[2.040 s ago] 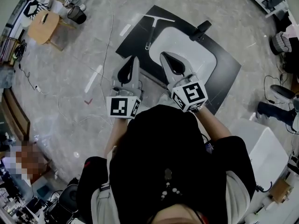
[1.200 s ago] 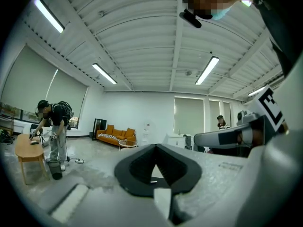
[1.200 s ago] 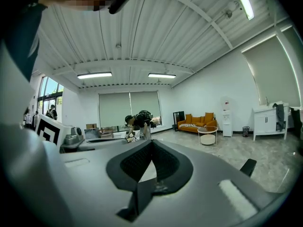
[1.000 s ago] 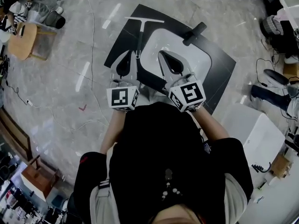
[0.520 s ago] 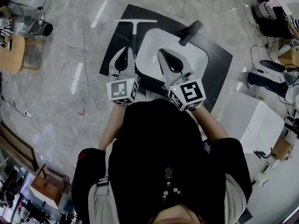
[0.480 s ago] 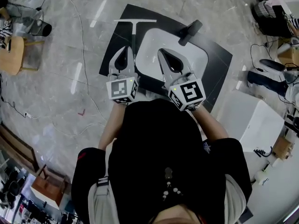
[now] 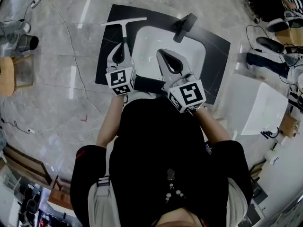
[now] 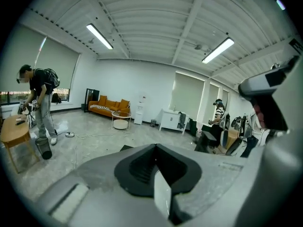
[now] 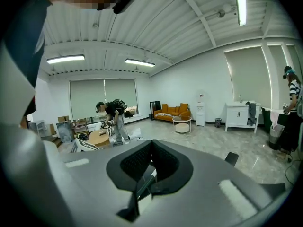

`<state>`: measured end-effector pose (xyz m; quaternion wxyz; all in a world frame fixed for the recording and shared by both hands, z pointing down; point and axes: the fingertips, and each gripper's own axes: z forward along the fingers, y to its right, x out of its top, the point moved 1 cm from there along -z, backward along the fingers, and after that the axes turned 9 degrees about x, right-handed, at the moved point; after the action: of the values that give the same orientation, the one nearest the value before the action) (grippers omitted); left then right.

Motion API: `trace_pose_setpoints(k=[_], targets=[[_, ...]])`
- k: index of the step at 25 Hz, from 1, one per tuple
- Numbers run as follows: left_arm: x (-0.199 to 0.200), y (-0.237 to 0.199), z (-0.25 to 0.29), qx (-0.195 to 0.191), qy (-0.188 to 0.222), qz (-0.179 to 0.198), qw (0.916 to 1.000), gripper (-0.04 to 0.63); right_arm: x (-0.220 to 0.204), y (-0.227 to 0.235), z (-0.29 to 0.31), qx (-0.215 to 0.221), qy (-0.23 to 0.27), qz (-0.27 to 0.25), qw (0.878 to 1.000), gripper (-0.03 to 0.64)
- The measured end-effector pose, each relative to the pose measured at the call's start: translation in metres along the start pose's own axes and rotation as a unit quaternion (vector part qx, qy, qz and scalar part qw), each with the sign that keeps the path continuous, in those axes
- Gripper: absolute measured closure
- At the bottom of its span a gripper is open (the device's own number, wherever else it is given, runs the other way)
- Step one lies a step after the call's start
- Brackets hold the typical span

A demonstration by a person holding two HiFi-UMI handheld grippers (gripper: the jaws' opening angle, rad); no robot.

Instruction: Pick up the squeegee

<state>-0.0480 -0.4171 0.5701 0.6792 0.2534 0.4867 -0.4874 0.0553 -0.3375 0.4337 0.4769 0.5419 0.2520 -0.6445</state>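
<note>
The floor is covered near the person by a black mat. A white panel with rounded corners is laid on the middle of the mat. A white box is seen off the mat's right edge; what it holds cannot be told. A round wooden table and a dark bin are set well off the mat's left edge, and the bin's inside cannot be made out.

The left gripper is held over the mat's left part, between the left edge and the panel. Its fingers are closed, with nothing between them. The right gripper is held over the near part of the panel. Its fingers are also seen pressed together and empty.

The squeegee lies flat at the mat's far left corner. Its blade is laid along the far edge, and its handle is pointed back toward the left gripper, whose tip is just beside the handle's end. A black object is placed at the panel's far right corner.
</note>
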Motion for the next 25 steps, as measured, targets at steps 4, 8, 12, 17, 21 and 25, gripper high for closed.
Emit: trace_pose_setpoints(k=[4,8,12,17,21,25], targets=[[-0.021,-0.001,0.025,-0.005,-0.033,0.011,0.9994,0.594,-0.003,0.01,0.002,-0.024,-0.007,0.012,1.0,0.615],[-0.042,-0.004,0.047,-0.002,-0.064,0.014,0.9978,0.522,-0.009,0.016,0.003,-0.041,-0.011,0.025,0.999,0.615],[-0.07,-0.014,0.066,0.025,-0.104,0.016,0.9942,0.48,-0.014,0.023,0.002,-0.06,-0.013,0.036,0.997,0.615],[-0.095,-0.025,0.083,0.049,-0.149,0.017,0.9875,0.432,-0.015,0.027,-0.001,-0.078,-0.014,0.043,0.996,0.615],[-0.105,-0.024,0.097,0.058,-0.159,0.031,0.985,0.393,-0.02,0.034,-0.007,-0.094,-0.017,0.052,0.994,0.615],[-0.119,-0.026,0.109,0.063,-0.179,0.03,0.9814,0.393,-0.024,0.039,-0.007,-0.105,-0.018,0.059,0.993,0.615]])
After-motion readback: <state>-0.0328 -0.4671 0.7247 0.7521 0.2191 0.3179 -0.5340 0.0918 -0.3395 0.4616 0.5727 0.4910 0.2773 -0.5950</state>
